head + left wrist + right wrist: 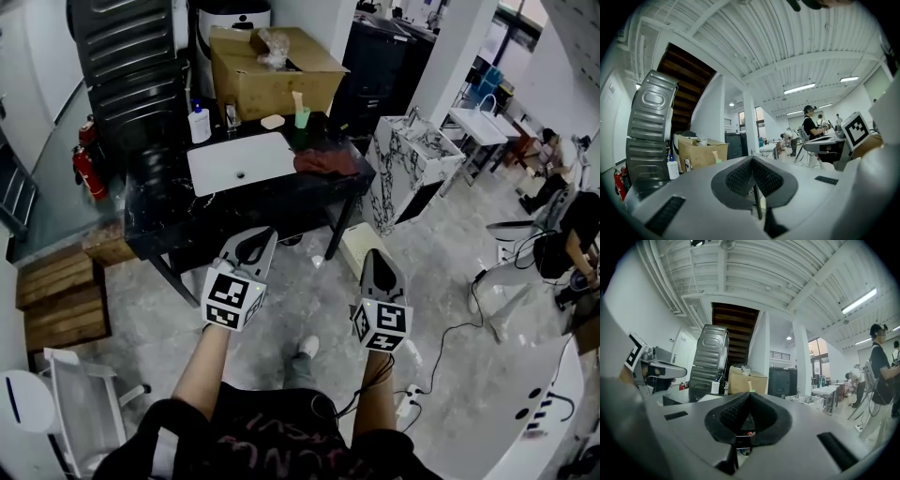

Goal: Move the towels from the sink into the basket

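Left gripper [262, 239] and right gripper [376, 258]: jaws closed, nothing held, well short of the black table [159, 220]. Reddish towel [325, 162]: laid at the right edge of the white sink [220, 167]. Approach step judged; jaws to be opened next. Basket not identified.

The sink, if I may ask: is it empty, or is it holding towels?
Empty: the white sink is bare down to its drain; a reddish towel lies on the counter beside it.
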The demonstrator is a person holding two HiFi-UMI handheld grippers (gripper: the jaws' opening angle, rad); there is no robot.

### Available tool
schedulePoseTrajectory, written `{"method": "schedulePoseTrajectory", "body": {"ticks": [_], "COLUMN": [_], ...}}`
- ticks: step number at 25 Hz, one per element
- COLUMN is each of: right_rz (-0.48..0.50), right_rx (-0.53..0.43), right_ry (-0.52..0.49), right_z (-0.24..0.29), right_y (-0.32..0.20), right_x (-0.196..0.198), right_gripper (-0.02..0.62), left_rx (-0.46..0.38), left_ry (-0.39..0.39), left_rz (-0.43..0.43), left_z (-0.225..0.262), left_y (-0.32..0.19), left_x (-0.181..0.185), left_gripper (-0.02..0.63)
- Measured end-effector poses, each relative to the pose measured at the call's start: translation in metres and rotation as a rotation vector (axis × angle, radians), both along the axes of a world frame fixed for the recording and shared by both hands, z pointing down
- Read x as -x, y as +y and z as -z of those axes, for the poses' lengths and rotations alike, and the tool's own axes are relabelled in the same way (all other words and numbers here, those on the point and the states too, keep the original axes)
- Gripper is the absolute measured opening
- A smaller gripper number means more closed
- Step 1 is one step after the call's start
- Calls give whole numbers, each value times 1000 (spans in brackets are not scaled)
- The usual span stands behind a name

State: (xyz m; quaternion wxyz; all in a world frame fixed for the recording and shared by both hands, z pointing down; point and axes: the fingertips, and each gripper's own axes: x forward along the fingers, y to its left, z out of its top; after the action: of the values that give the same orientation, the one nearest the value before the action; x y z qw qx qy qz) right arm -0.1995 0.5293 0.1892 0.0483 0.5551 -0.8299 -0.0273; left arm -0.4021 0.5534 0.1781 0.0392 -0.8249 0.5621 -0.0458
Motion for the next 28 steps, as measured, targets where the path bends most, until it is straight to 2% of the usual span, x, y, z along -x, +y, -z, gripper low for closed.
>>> {"method": "schedulePoseTrajectory", "body": {"ticks": [11,20,28], "right_rz": [46,97,162], "right_rx": [51,75,86], "right_ry": [12,-1,-2], "right_z": [-29,-33,-31], "right_y": [-140,-267,-334], "right_x": [2,-19,-12], "right_gripper": [14,15,15], "left_rx": [61,79,104], "left_ry": [-5,-26,-24], "left_rz": [23,58,111], "left_z": [-31,-28,-35], "left_y": [-132,-253,-306], "left_x": [-10,-38,-41], "left_gripper": [15,15,15]}}
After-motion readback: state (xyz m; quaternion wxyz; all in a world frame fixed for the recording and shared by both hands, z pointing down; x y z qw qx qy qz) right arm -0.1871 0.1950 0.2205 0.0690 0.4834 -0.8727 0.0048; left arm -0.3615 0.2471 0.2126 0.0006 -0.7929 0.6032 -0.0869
